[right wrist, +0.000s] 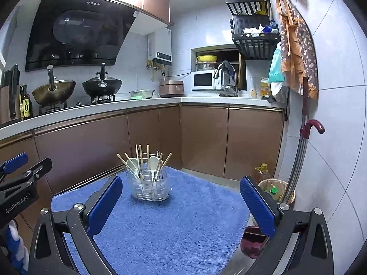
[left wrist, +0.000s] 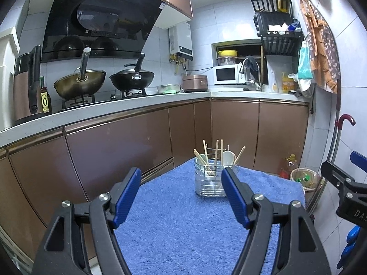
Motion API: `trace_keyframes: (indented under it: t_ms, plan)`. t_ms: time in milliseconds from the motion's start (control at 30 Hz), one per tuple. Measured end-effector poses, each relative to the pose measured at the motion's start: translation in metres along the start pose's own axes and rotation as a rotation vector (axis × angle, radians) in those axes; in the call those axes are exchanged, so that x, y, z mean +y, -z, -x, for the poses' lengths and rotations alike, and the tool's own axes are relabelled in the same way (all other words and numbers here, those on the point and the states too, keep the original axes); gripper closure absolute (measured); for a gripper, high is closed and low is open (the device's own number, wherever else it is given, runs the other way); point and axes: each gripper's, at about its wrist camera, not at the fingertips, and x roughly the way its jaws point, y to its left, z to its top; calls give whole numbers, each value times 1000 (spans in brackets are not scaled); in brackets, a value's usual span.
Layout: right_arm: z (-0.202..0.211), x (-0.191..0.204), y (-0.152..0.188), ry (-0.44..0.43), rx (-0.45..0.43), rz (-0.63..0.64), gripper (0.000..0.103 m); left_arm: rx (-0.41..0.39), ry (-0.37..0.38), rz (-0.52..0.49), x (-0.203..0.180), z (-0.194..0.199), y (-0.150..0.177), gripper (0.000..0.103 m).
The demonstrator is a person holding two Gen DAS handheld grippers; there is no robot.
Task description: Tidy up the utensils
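A clear utensil holder [left wrist: 209, 182] with a wire frame stands at the far end of the blue towel [left wrist: 179, 224]. It holds several wooden chopsticks [left wrist: 216, 152] and white spoons [left wrist: 228, 157], all upright. It also shows in the right wrist view [right wrist: 150, 186], with chopsticks [right wrist: 148, 157] and spoons [right wrist: 133, 163] in it. My left gripper [left wrist: 182, 174] is open and empty, above the towel short of the holder. My right gripper [right wrist: 181, 183] is open wide and empty, also short of the holder. Each gripper's body shows at the edge of the other's view.
Brown cabinets [left wrist: 119, 151] under a white counter [left wrist: 128, 107] run behind and left of the towel. Woks [left wrist: 80, 83] stand on the stove. A bin with bottles [right wrist: 276, 191], an oil bottle [right wrist: 262, 171] and an umbrella [right wrist: 298, 160] stand at the right wall.
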Motion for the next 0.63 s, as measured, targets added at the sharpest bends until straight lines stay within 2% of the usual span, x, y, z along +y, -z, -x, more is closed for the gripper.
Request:
trace_keyframes:
  t_ms: [367, 633]
  plan:
    - [-25, -8, 8, 2, 43, -20, 0, 33, 11, -5, -5, -20, 3, 32]
    - [-35, -14, 10, 10, 58, -23, 0, 26, 13, -7, -8, -27, 2, 32]
